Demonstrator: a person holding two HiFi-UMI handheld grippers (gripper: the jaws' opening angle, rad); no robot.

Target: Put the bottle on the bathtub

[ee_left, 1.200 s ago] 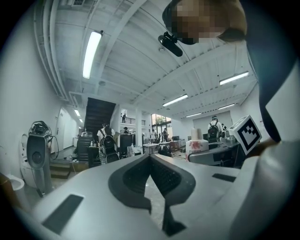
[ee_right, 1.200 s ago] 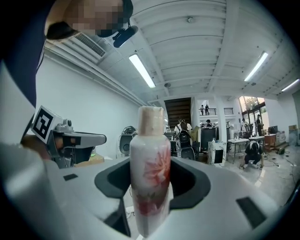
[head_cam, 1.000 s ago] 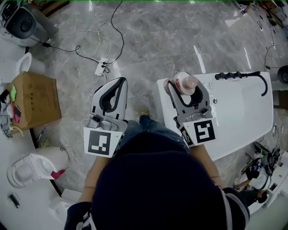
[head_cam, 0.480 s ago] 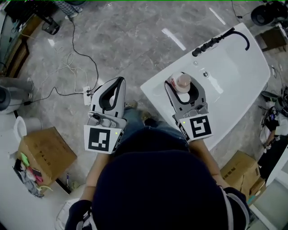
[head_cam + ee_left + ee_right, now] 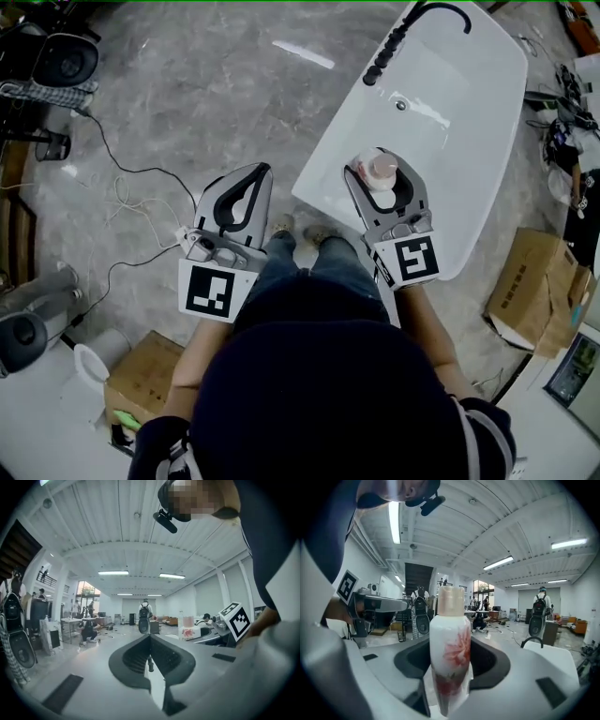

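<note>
Holds the bottle [image 5: 382, 170] tight in the right gripper [image 5: 379, 165], over the bathtub's [image 5: 459, 103] near end, middle right of the frame. Holds the left gripper [image 5: 261, 172] shut on nothing, over floor [image 5: 206, 94] at middle left. Open tub up and right; cables [image 5: 122, 187] far left, box [image 5: 530, 291] lower right, well apart.
</note>
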